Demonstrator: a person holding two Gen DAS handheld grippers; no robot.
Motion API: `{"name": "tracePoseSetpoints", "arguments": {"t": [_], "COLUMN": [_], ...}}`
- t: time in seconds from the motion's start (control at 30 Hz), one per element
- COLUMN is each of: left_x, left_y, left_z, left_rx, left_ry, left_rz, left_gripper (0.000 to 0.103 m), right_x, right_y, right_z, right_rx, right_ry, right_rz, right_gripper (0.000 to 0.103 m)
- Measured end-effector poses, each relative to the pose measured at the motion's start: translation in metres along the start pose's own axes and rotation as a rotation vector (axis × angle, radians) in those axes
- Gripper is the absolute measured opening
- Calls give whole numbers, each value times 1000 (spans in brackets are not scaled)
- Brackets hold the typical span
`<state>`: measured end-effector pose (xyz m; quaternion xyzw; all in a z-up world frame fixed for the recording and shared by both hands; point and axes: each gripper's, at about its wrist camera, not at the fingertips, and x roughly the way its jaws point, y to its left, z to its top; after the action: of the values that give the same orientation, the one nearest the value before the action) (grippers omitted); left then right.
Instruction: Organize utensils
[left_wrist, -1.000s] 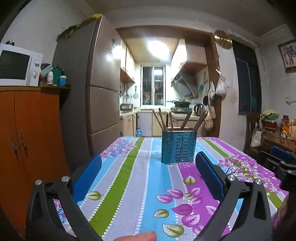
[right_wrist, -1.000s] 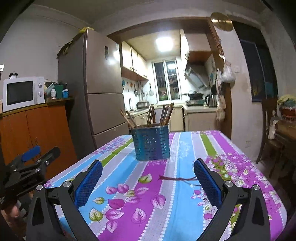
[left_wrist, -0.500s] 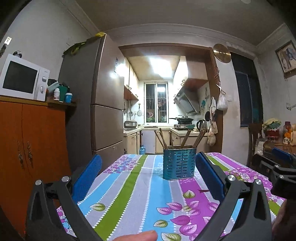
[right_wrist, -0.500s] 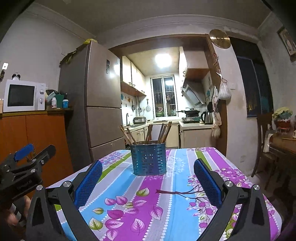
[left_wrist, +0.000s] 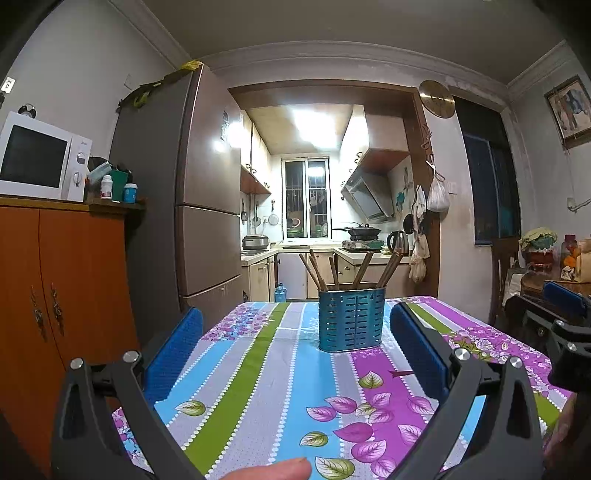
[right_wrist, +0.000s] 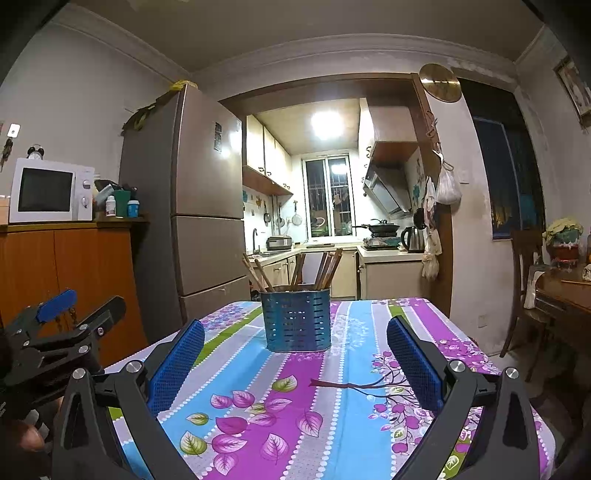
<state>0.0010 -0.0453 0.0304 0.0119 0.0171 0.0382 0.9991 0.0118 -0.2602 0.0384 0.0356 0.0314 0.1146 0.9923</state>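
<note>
A blue perforated utensil holder (left_wrist: 351, 320) stands on the floral striped tablecloth (left_wrist: 280, 387), with several brown chopsticks (left_wrist: 321, 271) upright in it. It also shows in the right wrist view (right_wrist: 297, 319) with the chopsticks (right_wrist: 295, 271). My left gripper (left_wrist: 295, 350) is open and empty, held back from the holder over the near table. My right gripper (right_wrist: 295, 354) is open and empty, also short of the holder. The left gripper shows at the left edge of the right wrist view (right_wrist: 55, 332).
An orange cabinet (left_wrist: 62, 295) with a microwave (left_wrist: 40, 162) and a tall fridge (left_wrist: 199, 206) stand at the left. A wooden chair (right_wrist: 524, 288) and side table (right_wrist: 565, 295) stand at the right. The kitchen lies behind the table's far edge.
Both grippers have tilted up and drawn back from the table; the holder now sits lower and farther in both views. Both stay open and empty.
</note>
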Motion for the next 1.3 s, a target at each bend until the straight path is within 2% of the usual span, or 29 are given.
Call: {"name": "tracePoseSetpoints", "arguments": {"t": [1.3], "left_x": [0], "left_y": [-12], "left_z": [5], "left_rx": [27], "left_ry": [0], "left_rz": [-14], "left_gripper": [98], "right_x": [-3], "right_y": [-2], "right_z": [4], "right_rx": [18], "right_ry": [2], "right_rz": [15], "right_gripper": [99]}}
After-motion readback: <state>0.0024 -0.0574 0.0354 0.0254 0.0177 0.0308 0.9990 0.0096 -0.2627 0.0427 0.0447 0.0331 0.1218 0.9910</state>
